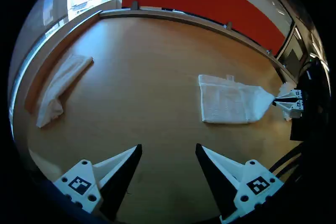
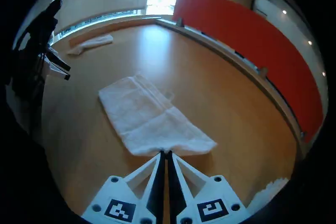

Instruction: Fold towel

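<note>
I have the right gripper [image 2: 166,153] pressed together on the near edge of the towel [image 2: 147,117]. Its fingers meet with only a thin slit between them, and the cloth puckers slightly at the tips. In the left gripper view the towel tapers to a point where that gripper grips it, which I read as tension: the pinch is firm enough to draw the corner out. The towel lies flat on the table [image 2: 218,98], toward its middle. It is a narrow oblong that appears to be more than one layer thick, so I judge that one fold is done and another is pending. The grip sits at an end edge, probably because that edge is to be carried over onto the far end. The left gripper [image 1: 168,156] is spread wide, holds nothing, and hovers above bare wood well apart from the towel. I judge that it stands off to leave the cloth free, or that it awaits a corner of its own. With only one pinch point, the lifted edge may sag or twist; a second hold at the neighbouring corner would keep it straight. A second towel [image 1: 63,85] lies bunched near the window side of the table, well apart from the work. A red panel [image 1: 210,5] stands behind the table's rear edge.
</note>
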The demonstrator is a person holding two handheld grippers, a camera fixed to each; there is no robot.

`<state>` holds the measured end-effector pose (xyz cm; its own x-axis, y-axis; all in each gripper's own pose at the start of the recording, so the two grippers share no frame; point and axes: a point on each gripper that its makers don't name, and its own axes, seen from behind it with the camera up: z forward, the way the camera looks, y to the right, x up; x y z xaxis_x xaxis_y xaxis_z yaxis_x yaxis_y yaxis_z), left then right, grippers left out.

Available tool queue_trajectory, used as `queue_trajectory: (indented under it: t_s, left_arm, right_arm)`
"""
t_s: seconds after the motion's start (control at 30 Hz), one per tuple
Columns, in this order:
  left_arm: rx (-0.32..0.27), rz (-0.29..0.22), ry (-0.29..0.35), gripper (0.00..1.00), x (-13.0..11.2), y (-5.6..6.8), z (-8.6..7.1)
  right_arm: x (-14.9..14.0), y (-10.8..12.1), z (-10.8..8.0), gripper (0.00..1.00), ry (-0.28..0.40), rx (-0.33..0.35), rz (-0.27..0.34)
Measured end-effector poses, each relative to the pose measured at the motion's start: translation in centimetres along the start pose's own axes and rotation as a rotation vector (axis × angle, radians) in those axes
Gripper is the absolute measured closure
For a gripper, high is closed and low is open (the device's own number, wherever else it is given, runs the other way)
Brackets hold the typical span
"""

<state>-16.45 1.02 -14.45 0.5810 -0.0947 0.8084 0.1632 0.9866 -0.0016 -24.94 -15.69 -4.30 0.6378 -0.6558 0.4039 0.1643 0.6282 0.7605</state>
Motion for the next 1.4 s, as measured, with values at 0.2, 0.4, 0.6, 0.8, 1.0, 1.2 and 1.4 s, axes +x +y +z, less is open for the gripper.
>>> queue_trajectory:
  t_s: [0.2, 0.4, 0.6, 0.8, 1.0, 1.2, 1.4]
  left_arm:
    - [0.002, -0.011, 0.011, 0.05, 0.0, -0.3, -0.3]
    - [0.002, -0.023, 0.02, 0.05, 0.1, -0.5, -0.7]
    - [0.001, -0.028, 0.022, 0.05, 0.0, -0.7, -0.9]
    - [0.001, -0.036, 0.025, 0.05, -0.1, -0.8, -1.0]
    - [0.004, -0.047, 0.031, 0.05, 0.0, -1.2, -1.3]
    - [-0.001, -0.069, 0.041, 0.05, 0.0, -1.3, -1.7]
    - [0.004, -0.107, 0.053, 0.05, -0.4, -1.8, -2.5]
  right_arm:
    - [3.5, -0.3, 0.4, 0.96, 0.036, 0.006, -0.054]
    - [6.3, -1.0, 1.0, 0.96, 0.066, 0.019, -0.09]
    - [8.1, -1.8, 1.5, 0.96, 0.087, 0.035, -0.106]
    - [8.6, -2.0, 1.9, 0.96, 0.084, 0.044, -0.119]
    - [9.7, -2.9, 2.6, 0.96, 0.088, 0.07, -0.142]
    - [11.0, -4.8, 4.2, 0.96, 0.086, 0.114, -0.189]
    - [12.2, -7.5, 6.0, 0.96, 0.079, 0.174, -0.24]
